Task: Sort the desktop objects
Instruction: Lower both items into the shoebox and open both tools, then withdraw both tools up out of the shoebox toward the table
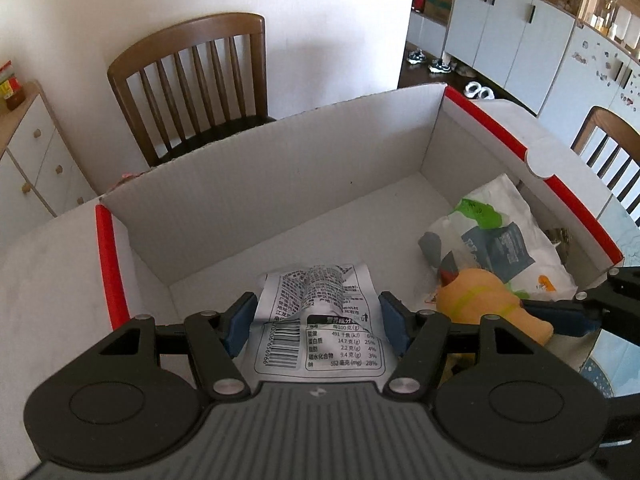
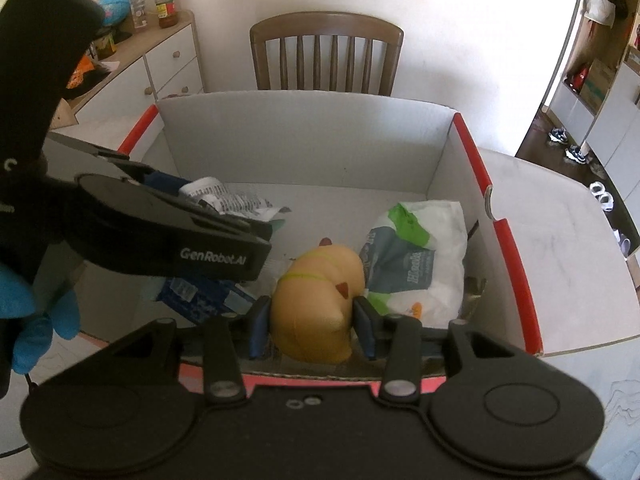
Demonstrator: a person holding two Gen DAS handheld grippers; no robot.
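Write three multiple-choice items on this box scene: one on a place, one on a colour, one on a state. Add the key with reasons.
1. Where does the white and green bag lie?
A. in the box
B. on the chair
C. on the floor

2. What colour are the box's edge strips?
A. blue
B. red
C. yellow

3. What sits between the right gripper fingers?
A. a jar
B. nothing
C. the orange toy

Key: 1 A, the bag rests against the box's right wall; 2 B, red strips line the rims; 3 C, both pads flank the toy.

A white box (image 2: pixel 304 140) with red edges holds an orange-tan toy (image 2: pixel 316 300) and a white, green-splashed bag (image 2: pixel 424 256).
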